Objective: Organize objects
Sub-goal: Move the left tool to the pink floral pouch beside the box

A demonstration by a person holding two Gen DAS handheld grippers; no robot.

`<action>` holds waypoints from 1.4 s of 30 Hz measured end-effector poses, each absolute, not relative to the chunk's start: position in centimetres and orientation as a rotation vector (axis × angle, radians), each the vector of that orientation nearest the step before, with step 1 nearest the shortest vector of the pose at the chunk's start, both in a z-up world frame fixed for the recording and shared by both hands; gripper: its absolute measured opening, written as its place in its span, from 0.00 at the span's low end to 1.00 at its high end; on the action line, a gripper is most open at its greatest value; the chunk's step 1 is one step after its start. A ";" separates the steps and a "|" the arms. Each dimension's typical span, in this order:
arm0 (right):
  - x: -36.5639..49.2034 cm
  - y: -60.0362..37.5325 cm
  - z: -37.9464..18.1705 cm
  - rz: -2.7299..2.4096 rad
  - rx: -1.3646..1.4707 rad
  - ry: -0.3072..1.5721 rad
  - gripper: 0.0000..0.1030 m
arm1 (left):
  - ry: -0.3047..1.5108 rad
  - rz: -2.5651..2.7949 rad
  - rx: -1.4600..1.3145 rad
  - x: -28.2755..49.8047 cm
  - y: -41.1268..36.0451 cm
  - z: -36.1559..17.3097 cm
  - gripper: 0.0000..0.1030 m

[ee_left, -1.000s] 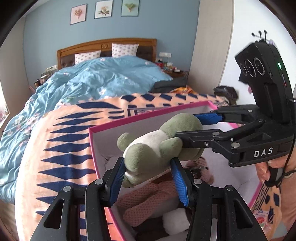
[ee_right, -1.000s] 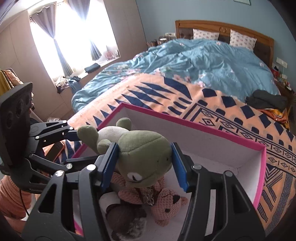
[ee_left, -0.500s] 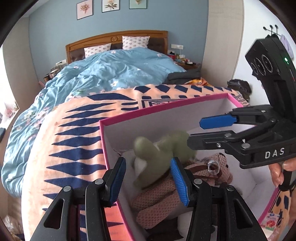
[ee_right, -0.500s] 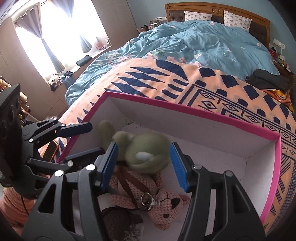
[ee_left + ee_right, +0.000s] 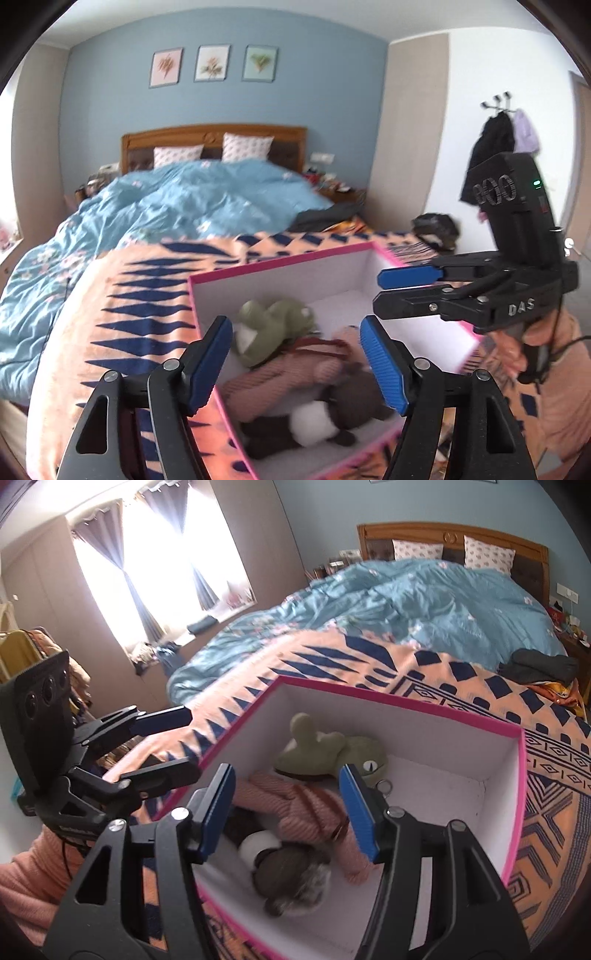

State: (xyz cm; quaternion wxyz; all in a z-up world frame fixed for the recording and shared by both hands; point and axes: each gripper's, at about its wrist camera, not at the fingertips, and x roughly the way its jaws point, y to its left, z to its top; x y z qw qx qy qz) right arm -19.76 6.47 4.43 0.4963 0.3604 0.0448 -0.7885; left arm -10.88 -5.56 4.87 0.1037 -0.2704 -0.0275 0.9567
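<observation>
A green plush frog [image 5: 273,328] [image 5: 332,755] lies inside a white box with a pink rim [image 5: 280,260] [image 5: 388,701] on the bed. It rests on a pink knitted plush [image 5: 295,373] [image 5: 295,808], beside a brown-and-white plush [image 5: 332,417] [image 5: 291,875]. My left gripper [image 5: 297,365] is open and empty above the box's near edge. My right gripper [image 5: 288,812] is open and empty above the box. The right gripper also shows in the left wrist view [image 5: 406,291], and the left gripper in the right wrist view [image 5: 173,742].
The box sits on an orange blanket with navy patterns [image 5: 140,295] [image 5: 369,657]. A blue duvet [image 5: 184,206] and two pillows [image 5: 247,146] lie beyond. Dark clothes [image 5: 535,664] lie on the bed's right side. A window with curtains [image 5: 147,565] is at left.
Both grippers held the green frog above the box, opened and let it drop inside. Both have since pulled back and up, away from the box.
</observation>
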 end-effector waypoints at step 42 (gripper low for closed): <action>-6.2 26.4 -7.6 -1.997 1.132 -0.240 0.64 | -0.074 2.183 -1.045 -0.8 8.7 -6.6 0.76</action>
